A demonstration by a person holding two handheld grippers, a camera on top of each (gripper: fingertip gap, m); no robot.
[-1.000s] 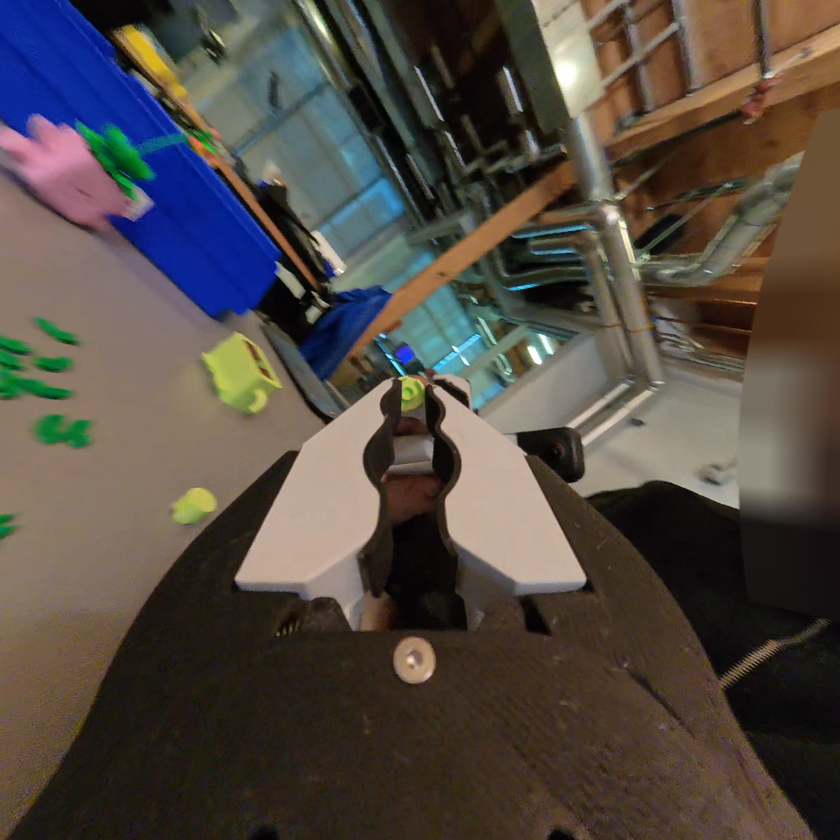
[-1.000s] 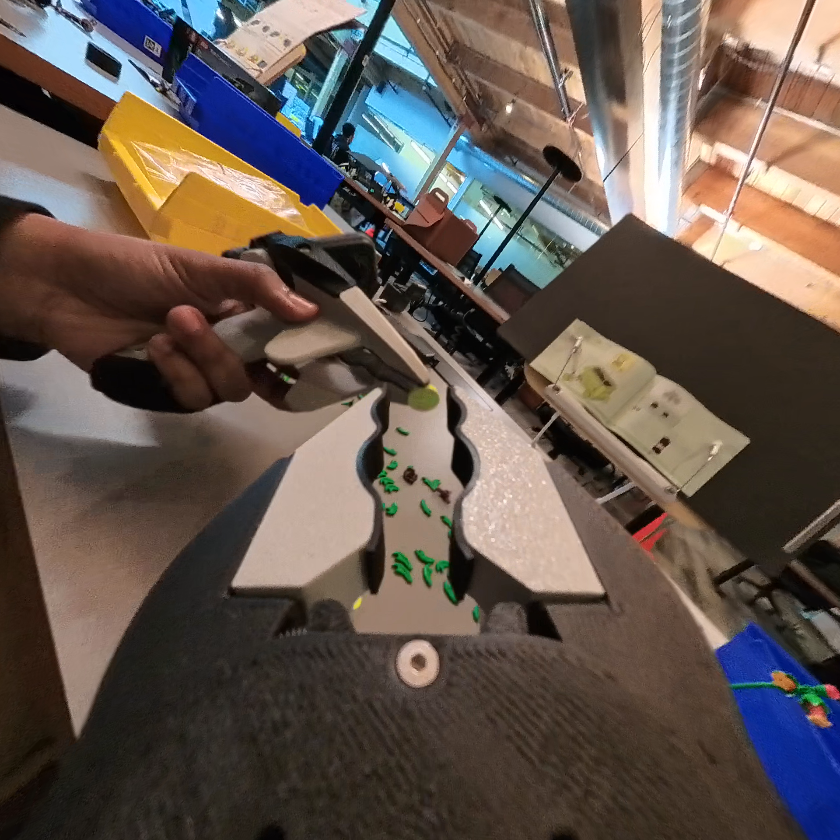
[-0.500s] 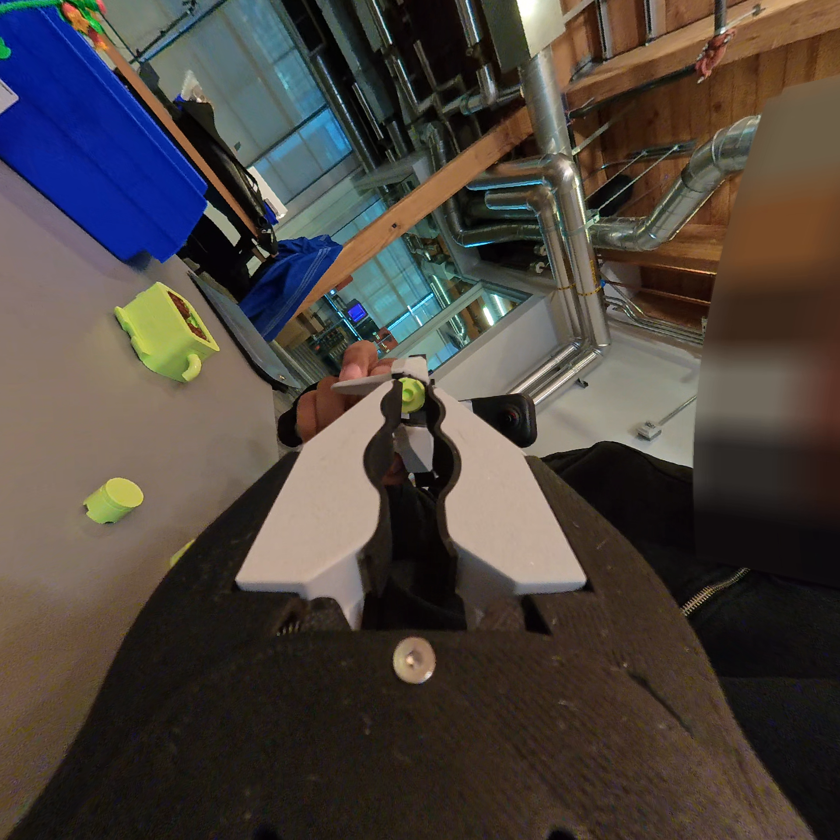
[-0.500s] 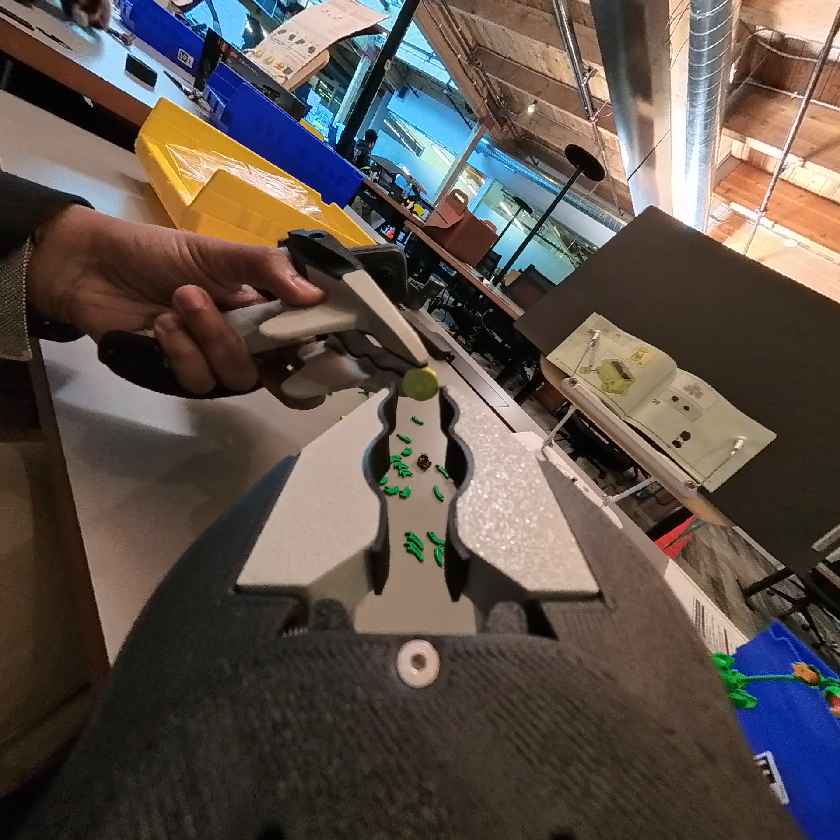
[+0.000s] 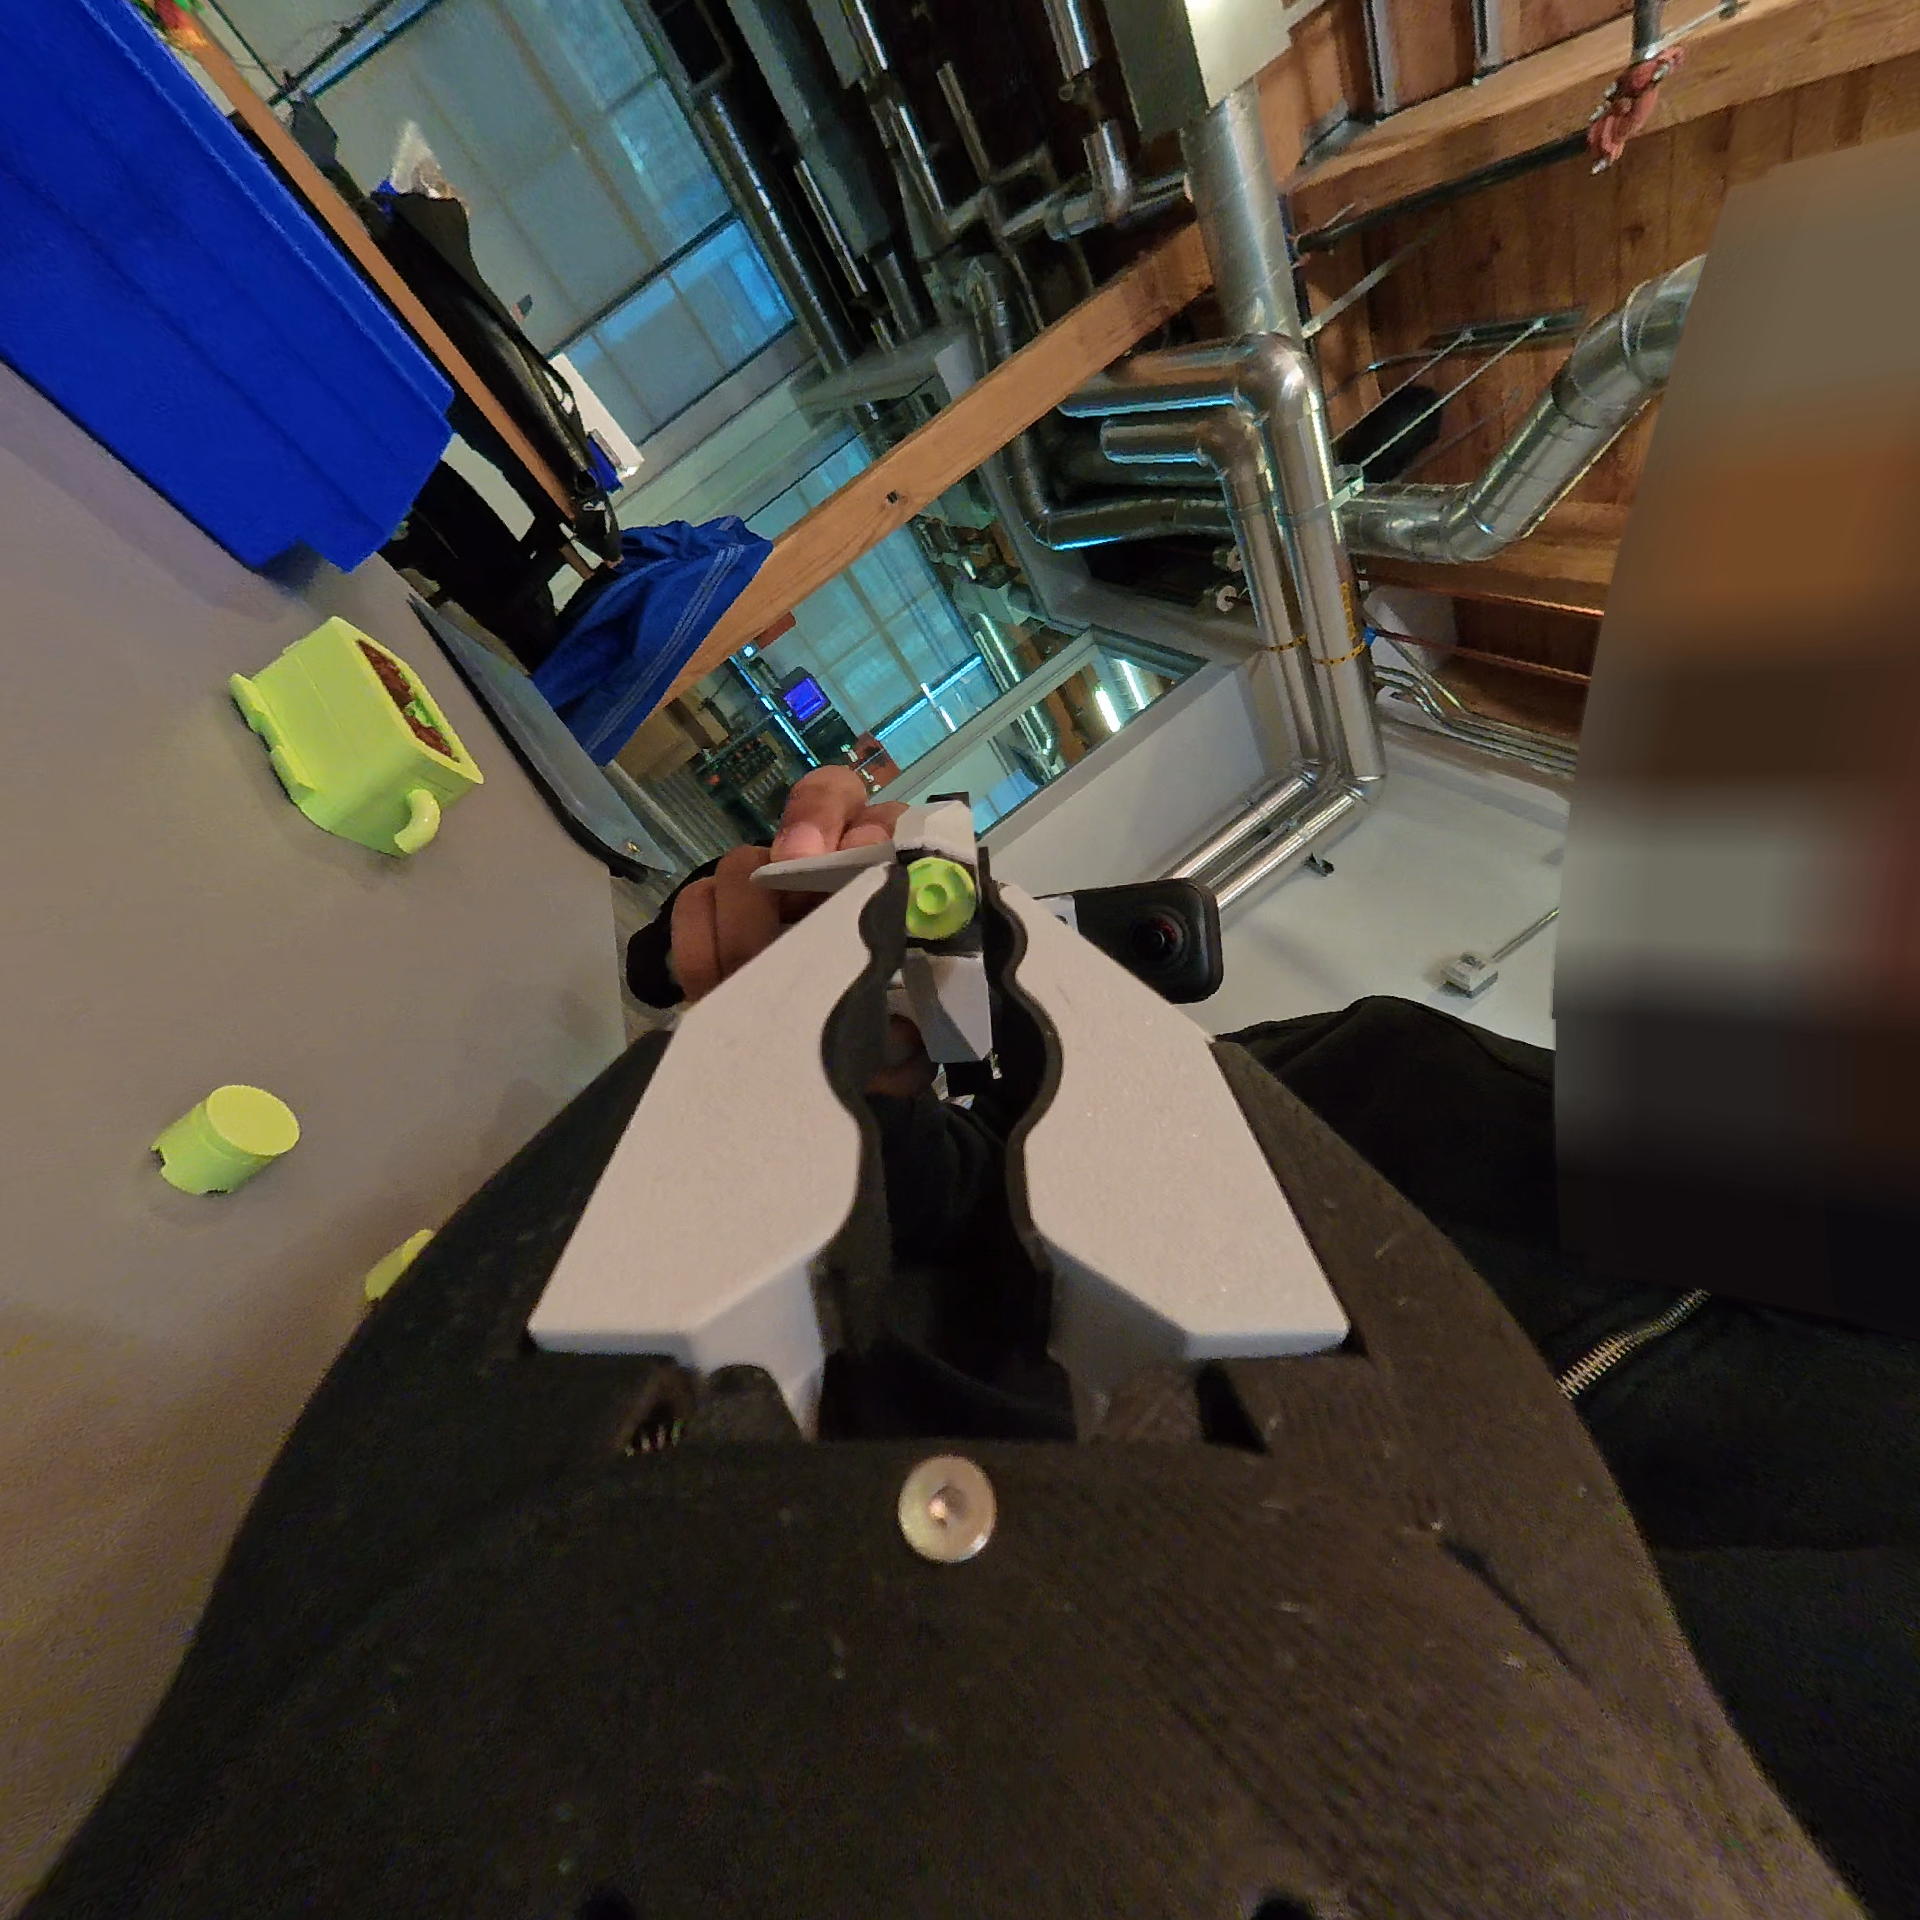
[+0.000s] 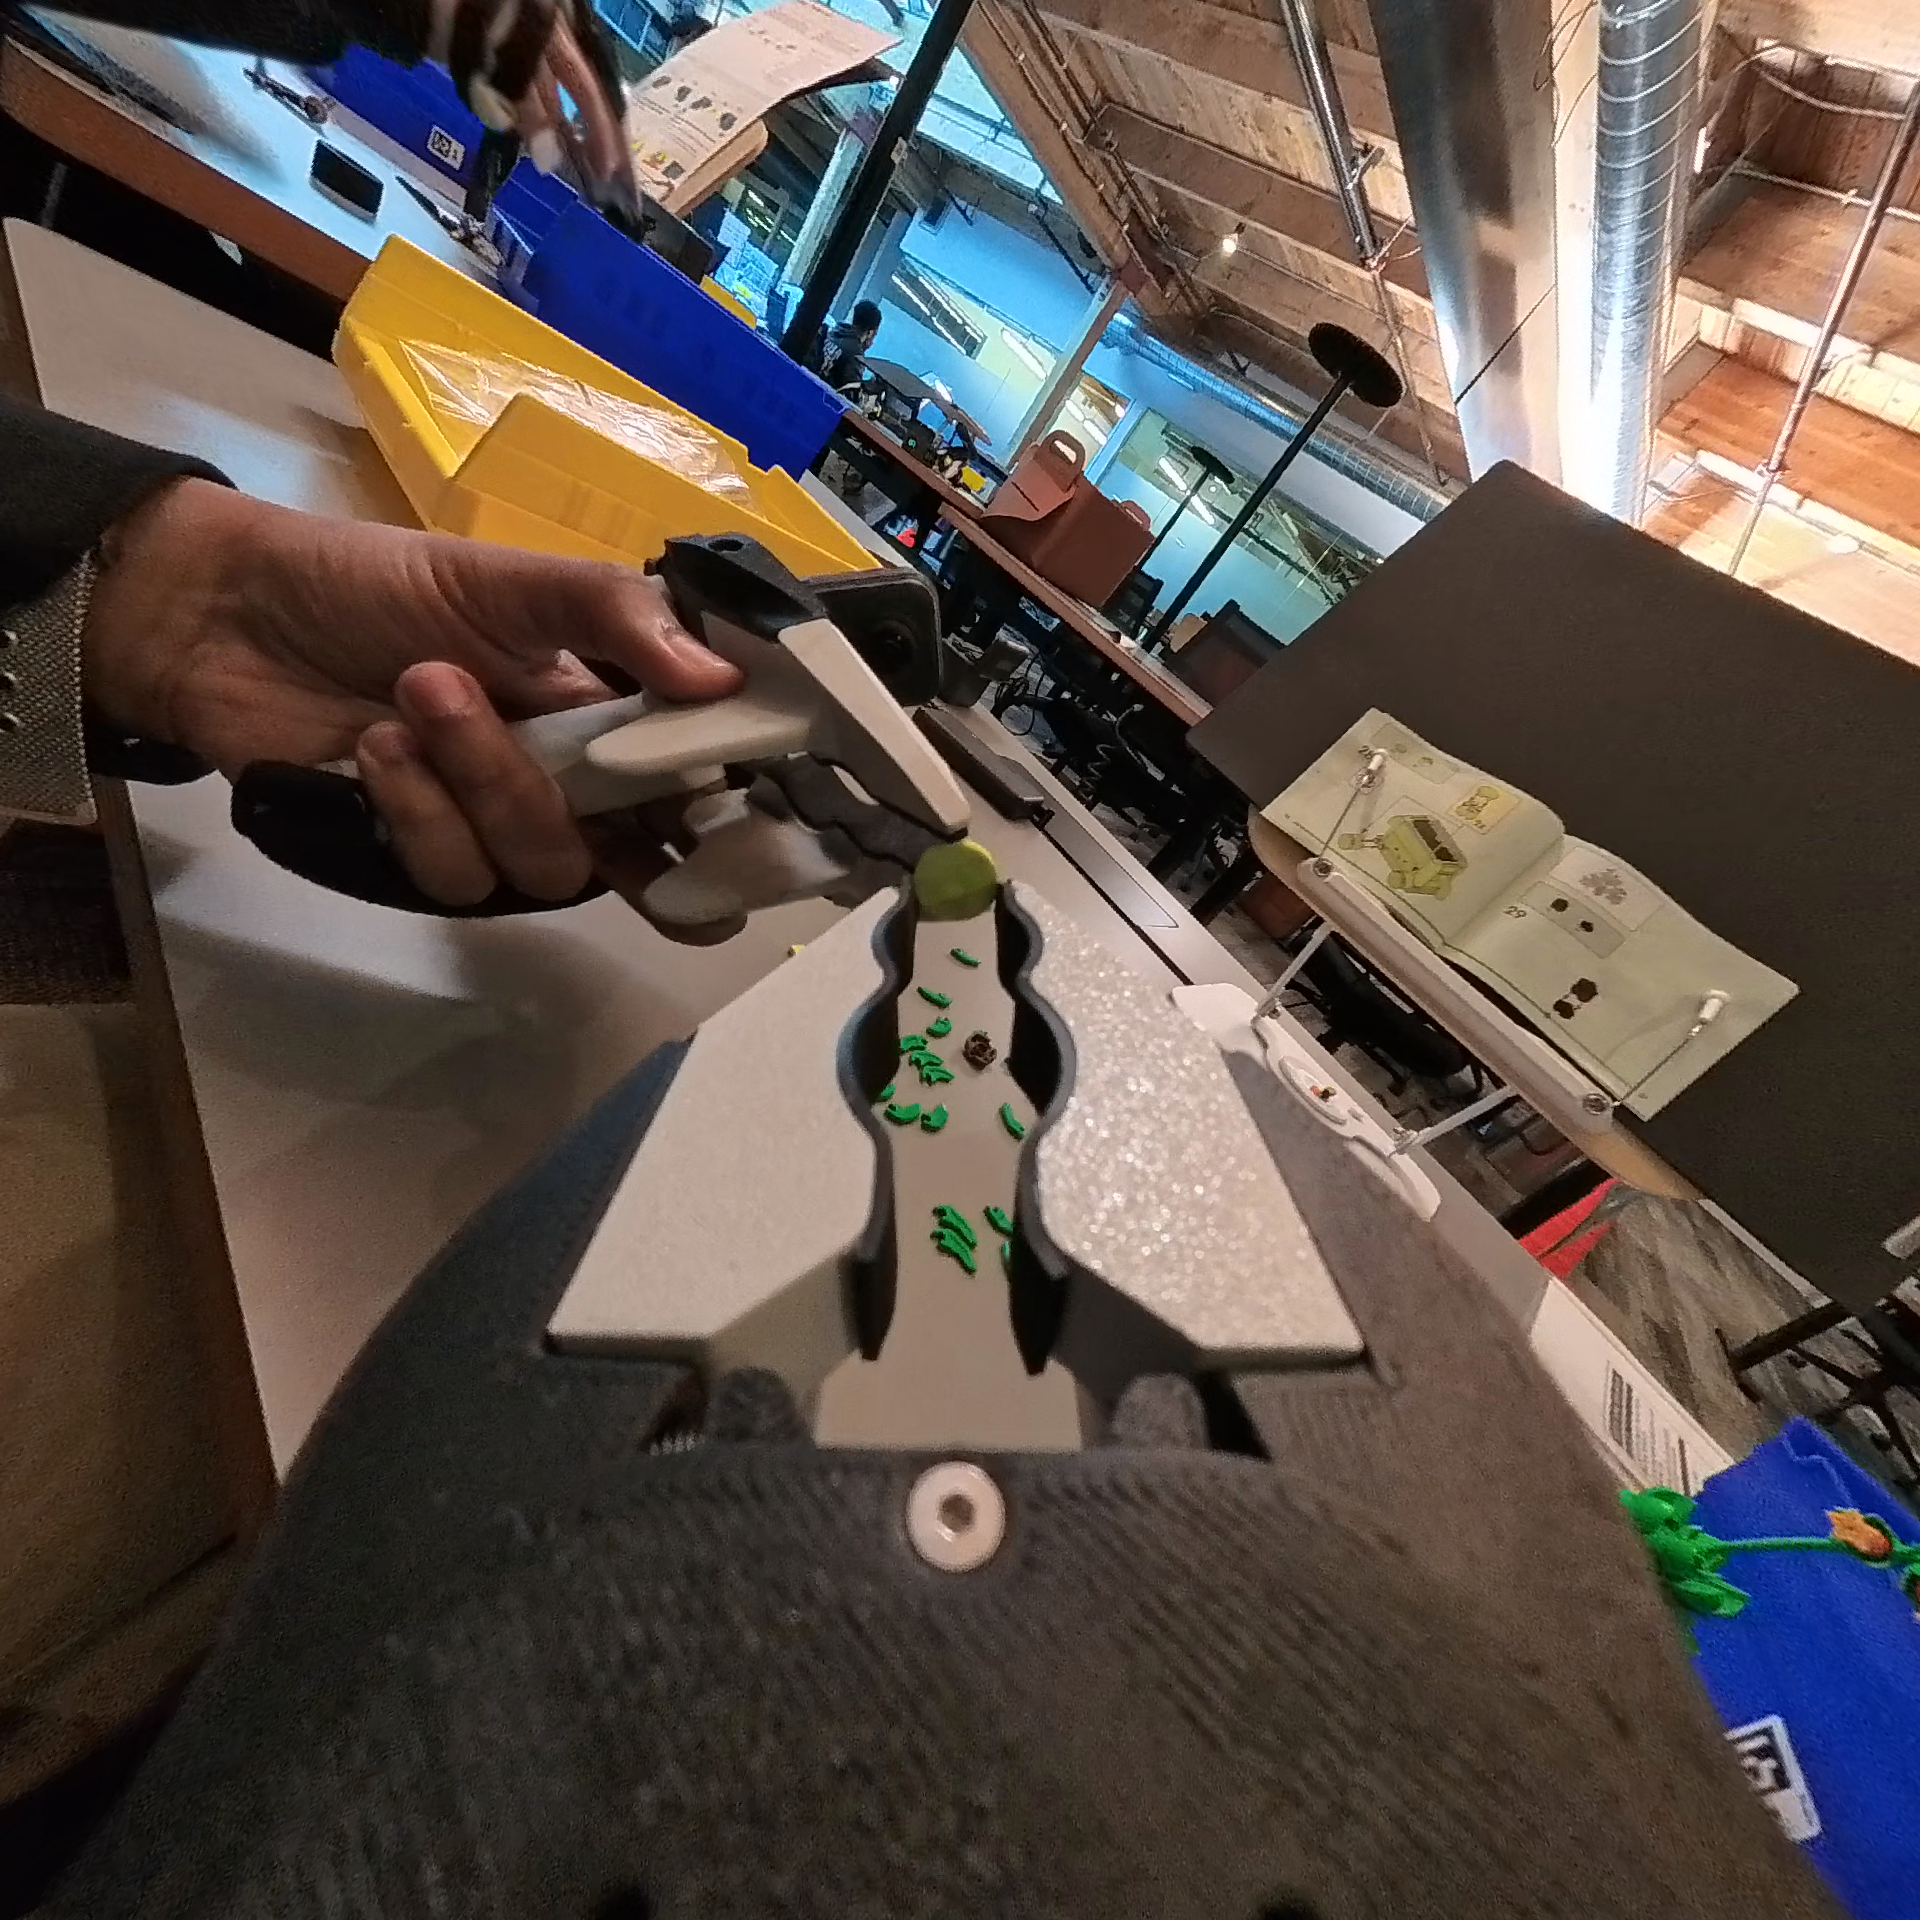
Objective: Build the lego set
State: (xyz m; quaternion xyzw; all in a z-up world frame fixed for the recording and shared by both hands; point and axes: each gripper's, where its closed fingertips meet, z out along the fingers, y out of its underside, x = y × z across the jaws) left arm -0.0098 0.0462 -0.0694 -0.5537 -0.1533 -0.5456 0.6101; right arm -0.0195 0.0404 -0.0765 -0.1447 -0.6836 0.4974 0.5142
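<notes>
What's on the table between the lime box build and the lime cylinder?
Nothing. In the left wrist view the grey table between the lime box build and the lime cylinder is bare.

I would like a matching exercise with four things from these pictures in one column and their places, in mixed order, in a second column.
1. small lime-green round lego piece
2. lime-green box-shaped lego build
3. open paper instruction booklet
4. small dark green leaf-shaped pieces

A. scattered loose on the grey table
B. propped on the black stand
C. at the tips of the left gripper
D. alone on the table near the blue bin

Pairs: 1-C, 2-D, 3-B, 4-A
</notes>
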